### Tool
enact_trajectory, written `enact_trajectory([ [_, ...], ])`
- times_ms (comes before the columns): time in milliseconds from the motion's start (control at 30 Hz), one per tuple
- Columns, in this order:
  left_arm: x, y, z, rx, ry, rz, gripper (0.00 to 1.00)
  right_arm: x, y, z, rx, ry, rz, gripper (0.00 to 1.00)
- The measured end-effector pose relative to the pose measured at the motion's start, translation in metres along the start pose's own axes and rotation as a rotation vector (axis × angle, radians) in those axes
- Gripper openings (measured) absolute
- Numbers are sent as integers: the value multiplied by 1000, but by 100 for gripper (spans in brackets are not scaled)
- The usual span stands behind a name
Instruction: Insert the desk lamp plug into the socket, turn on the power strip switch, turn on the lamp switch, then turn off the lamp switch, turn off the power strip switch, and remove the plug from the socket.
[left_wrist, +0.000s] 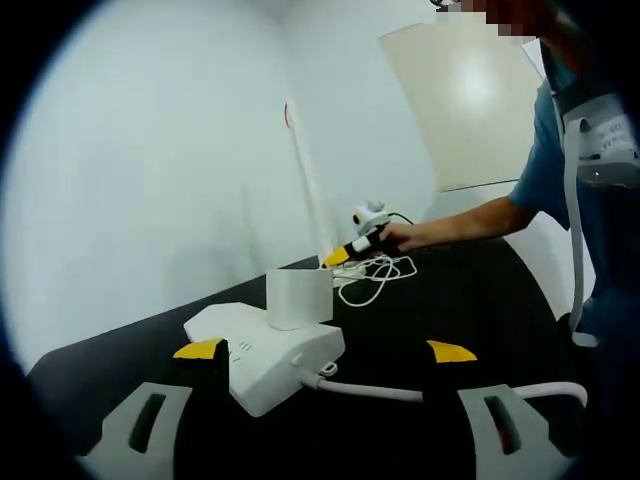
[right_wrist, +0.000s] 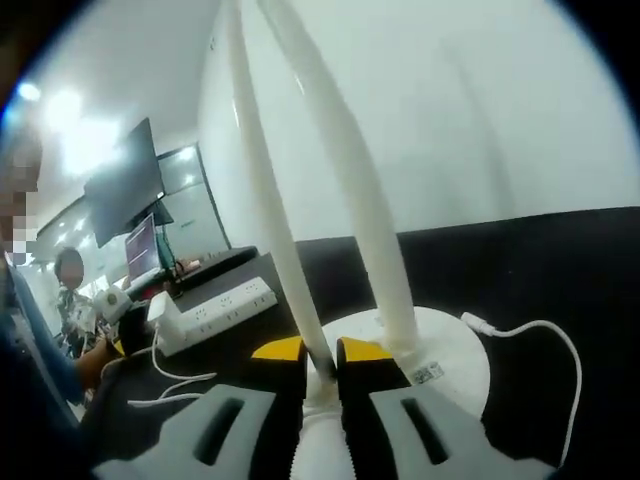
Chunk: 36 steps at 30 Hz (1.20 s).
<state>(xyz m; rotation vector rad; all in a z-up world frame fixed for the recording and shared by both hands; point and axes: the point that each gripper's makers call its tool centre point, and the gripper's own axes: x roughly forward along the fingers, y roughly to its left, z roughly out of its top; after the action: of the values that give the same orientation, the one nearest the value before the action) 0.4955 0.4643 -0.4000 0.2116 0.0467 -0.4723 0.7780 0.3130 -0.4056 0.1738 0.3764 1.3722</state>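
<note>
A white power strip (left_wrist: 262, 362) lies on the black table with a white cube plug (left_wrist: 298, 297) standing in it. My left gripper (left_wrist: 325, 352) is open, its yellow-tipped jaws either side of the strip's near end and apart from it. Farther back a person's hand holds my right gripper (left_wrist: 360, 245) at the foot of the white desk lamp (left_wrist: 303, 170). In the right gripper view my right gripper (right_wrist: 322, 352) is shut on the lamp's thin arm (right_wrist: 268, 210), just above the round base (right_wrist: 450, 360). The power strip (right_wrist: 222, 303) lies to the left there.
A white cable (left_wrist: 378, 272) lies coiled beside the lamp base, and the strip's thick cord (left_wrist: 375, 391) runs right across the table. A thin lead (right_wrist: 545, 335) leaves the lamp base. A white wall stands behind the table. A monitor (right_wrist: 125, 185) stands far left.
</note>
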Motion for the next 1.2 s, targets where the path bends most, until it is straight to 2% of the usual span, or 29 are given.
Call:
enact_trajectory([
  [167,0,-1,1,1,0,0,75,0,0,1,-4,-1,0,14],
  [367,-1,-2,1,2,0,0,75,-5,20,-4,36,-25,11,14],
  [500,-1,-2,1,2,-1,0,75,-11,17,2,73,-48,21,15],
  [600,-1,-2,2,3,-1,0,75,-17,22,4,95,-63,22,15],
  [800,-1,-2,2,4,-1,0,75,-24,34,9,41,-64,-15,13],
  [867,-1,-2,2,4,-1,0,75,-22,33,10,30,-54,-20,12],
  [967,-2,-2,2,4,-1,0,75,-22,16,14,4,-51,-53,12],
  [1100,-2,-2,2,5,-1,0,75,-21,-2,19,27,-67,-78,12],
  [1200,-2,-2,2,5,-2,-1,75,-21,-3,19,29,-71,-81,12],
])
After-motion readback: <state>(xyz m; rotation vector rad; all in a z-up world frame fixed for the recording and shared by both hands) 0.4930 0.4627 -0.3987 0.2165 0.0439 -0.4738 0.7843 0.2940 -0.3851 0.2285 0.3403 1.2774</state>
